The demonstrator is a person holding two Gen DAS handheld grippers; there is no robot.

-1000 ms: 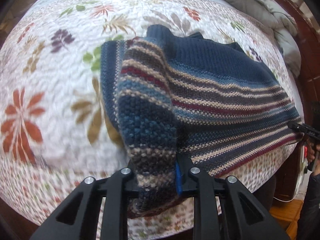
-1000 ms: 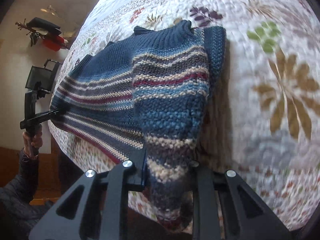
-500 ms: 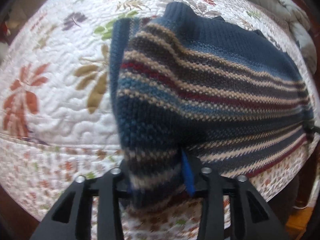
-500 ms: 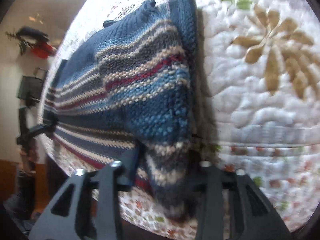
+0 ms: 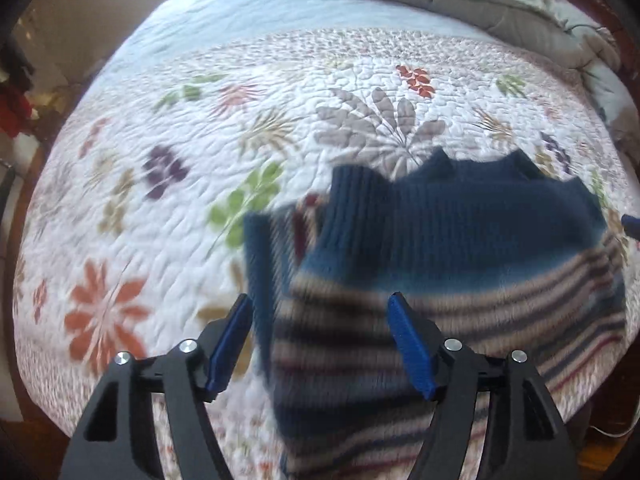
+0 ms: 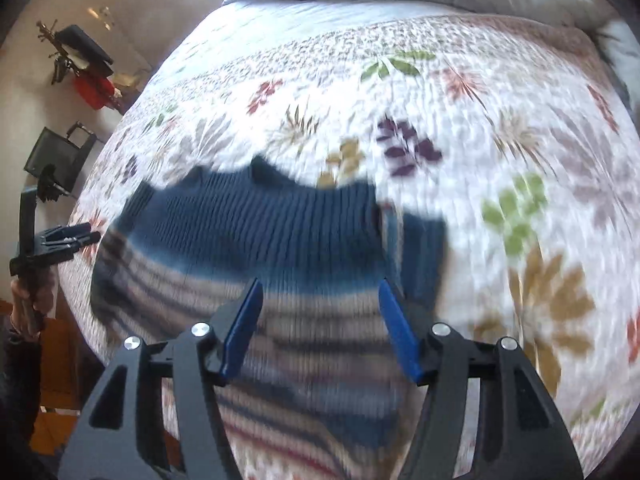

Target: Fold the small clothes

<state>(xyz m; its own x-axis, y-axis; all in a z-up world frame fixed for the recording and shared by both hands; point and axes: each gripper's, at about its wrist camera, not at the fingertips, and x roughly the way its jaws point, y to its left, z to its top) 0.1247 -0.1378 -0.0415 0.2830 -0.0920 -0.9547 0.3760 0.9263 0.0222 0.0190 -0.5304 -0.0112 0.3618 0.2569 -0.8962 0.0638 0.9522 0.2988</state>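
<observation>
A small knitted sweater (image 5: 448, 236), navy at the top with beige, grey and red stripes below, lies folded on the floral quilt (image 5: 168, 240). My left gripper (image 5: 320, 316) hovers over its striped left part. The jaws are opening and the blue pads (image 5: 230, 340) press on nothing. In the right wrist view the same sweater (image 6: 260, 232) lies under my right gripper (image 6: 320, 300), whose jaws are also opening with only knit seen below the gap. At that view's left edge a hand (image 6: 28, 300) holds the left gripper (image 6: 66, 238). Both views are blurred.
A grey-green comforter (image 5: 460, 4) is bunched at the far end of the bed. The quilt (image 6: 500, 120) spreads wide to the far side and right of the sweater. A red object and a black stand (image 6: 80, 56) are by the wall, left of the bed.
Both grippers were shut on the sweater's striped folded part; they have let go, opened and drawn back. The sweater now lies free on the quilt, farther from both cameras.
</observation>
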